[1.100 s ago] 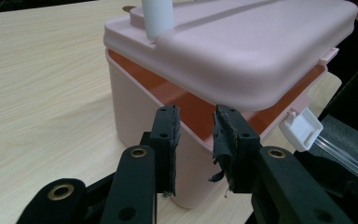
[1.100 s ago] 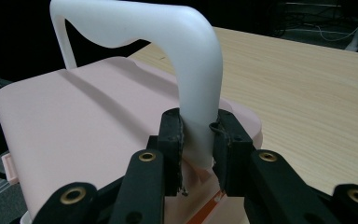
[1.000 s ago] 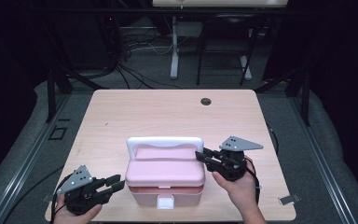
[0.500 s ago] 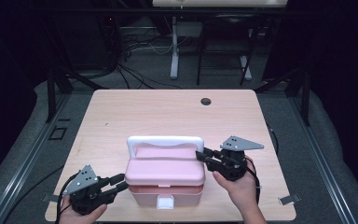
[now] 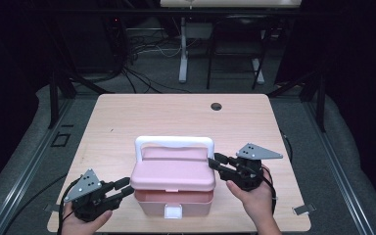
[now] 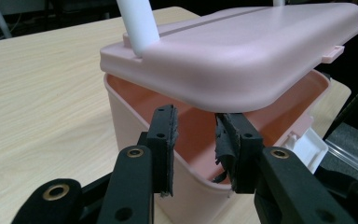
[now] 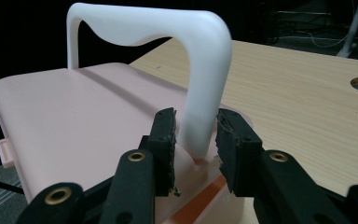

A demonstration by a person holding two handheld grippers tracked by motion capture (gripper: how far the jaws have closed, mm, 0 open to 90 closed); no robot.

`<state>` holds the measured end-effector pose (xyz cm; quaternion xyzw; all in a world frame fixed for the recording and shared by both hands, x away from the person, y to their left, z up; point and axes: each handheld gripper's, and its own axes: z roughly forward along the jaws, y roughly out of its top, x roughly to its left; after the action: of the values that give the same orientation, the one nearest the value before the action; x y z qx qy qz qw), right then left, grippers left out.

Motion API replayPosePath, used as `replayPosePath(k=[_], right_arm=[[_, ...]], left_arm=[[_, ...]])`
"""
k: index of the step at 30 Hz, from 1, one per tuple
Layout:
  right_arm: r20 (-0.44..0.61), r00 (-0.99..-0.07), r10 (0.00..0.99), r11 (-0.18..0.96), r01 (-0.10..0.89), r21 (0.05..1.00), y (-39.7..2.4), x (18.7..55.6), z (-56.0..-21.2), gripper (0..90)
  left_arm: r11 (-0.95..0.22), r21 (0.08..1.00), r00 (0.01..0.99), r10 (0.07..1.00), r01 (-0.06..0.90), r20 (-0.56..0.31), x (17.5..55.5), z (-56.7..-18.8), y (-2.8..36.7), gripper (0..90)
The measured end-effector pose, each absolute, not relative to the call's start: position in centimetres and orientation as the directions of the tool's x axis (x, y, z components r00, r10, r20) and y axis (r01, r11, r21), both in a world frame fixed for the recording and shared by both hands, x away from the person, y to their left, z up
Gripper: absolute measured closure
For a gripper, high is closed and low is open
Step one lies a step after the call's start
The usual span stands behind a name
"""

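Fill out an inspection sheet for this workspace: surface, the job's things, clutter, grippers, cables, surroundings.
Surface: light wooden table, one round hole near its far edge.
Job's things: pink box at the near edge; its pink lid is raised at the front, white handle upright, white latch hanging loose.
Clutter: nothing seen.
Grippers: left gripper at the box's left side, fingers apart under the lid edge. Right gripper has just been opening; the handle's post stands between its fingers, gaps visible.
Cables: one trails from each gripper; more lie on the floor beyond the table.
Surroundings: dark room, grey floor, metal frames.
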<state>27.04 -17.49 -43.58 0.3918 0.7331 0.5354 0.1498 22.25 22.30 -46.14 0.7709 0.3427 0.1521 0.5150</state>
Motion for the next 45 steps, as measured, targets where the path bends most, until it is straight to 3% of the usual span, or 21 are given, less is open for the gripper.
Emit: replayPosePath(k=[22,31,45], right_arm=[[0.212,-0.614,0.760,0.082,0.414,0.906,-19.1,26.3,-43.2,66.0],[0.249,-0.579,0.777,0.073,0.476,0.877,-18.7,25.4,-45.3,65.0],[0.186,-0.587,0.788,0.178,0.505,0.845,-16.3,24.5,-47.9,60.0]], left_arm=[[-0.200,0.934,0.690,0.721,0.296,-0.065,23.8,-43.6,21.4,64.7],[-0.198,0.941,0.688,0.724,0.274,-0.048,24.4,-42.6,21.0,64.5],[-0.194,0.945,0.686,0.727,0.265,-0.043,25.1,-41.9,20.9,65.2]])
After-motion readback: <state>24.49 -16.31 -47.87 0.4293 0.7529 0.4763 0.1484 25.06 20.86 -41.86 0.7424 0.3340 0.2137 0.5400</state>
